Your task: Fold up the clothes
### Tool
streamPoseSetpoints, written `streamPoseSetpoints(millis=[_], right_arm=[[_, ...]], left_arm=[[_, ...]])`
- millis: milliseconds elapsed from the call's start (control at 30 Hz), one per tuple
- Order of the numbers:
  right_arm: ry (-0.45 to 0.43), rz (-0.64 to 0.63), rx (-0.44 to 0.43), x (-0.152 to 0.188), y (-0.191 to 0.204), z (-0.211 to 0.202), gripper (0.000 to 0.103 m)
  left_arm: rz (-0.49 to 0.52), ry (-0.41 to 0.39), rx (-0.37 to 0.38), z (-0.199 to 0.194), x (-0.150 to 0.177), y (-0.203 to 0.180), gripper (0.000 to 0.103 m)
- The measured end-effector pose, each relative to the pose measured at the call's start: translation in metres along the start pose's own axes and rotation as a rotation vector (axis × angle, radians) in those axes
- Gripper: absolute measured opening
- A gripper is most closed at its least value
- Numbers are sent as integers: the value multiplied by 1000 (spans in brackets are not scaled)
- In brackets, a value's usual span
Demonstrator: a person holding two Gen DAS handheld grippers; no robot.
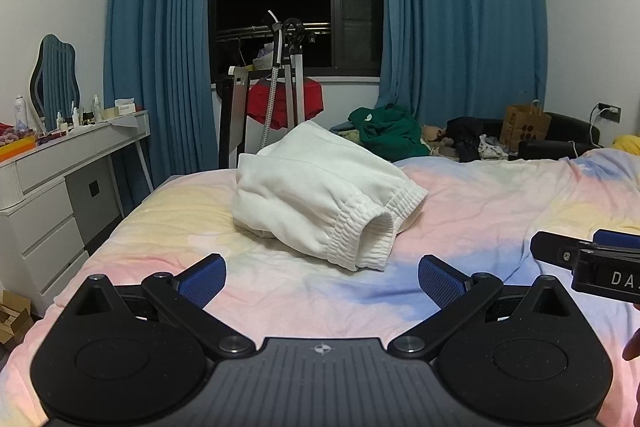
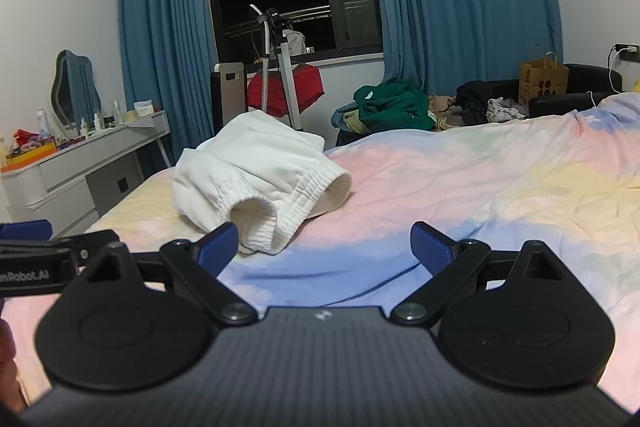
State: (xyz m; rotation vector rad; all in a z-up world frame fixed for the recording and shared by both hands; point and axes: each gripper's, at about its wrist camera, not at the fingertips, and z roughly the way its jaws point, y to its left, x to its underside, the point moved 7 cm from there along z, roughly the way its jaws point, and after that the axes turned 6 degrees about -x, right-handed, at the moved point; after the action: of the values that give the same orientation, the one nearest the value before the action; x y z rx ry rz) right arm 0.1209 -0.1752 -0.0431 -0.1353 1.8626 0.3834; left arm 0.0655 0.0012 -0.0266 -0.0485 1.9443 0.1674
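A white garment (image 1: pixel 320 195) lies bunched mid-frame on the pastel bedsheet (image 1: pixel 480 195), just above the left gripper (image 1: pixel 322 277). Left gripper and right gripper (image 2: pixel 324 247) both gape wide, holding nothing.

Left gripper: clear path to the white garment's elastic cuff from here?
Probably yes. The left gripper is open and empty, and only bare bedspread lies between it and the white garment; its cuff faces the gripper. The right gripper sits off to the side.
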Motion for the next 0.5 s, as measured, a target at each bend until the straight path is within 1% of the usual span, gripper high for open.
streamPoseSetpoints(millis=[33,67,167,200,300,500], right_arm=[[5,3,0,0,0,0,94],[9,6,1,0,-1,0,94],[3,1,4,2,-2,0,94],[2,-1,5,4,-2,1,94],[0,-2,7,12,2,6,94],[2,3,1,4,0,4,94]], left_arm=[[2,1,-5,0,0,0,103],[-31,-19,13,-5,2,6,103],[3,-5,-2,-7,3,-2,103],[-7,10,3,-4,1,2,103],[-8,17,3,-1,1,0,103],[-11,22,3,-3,2,1,103]])
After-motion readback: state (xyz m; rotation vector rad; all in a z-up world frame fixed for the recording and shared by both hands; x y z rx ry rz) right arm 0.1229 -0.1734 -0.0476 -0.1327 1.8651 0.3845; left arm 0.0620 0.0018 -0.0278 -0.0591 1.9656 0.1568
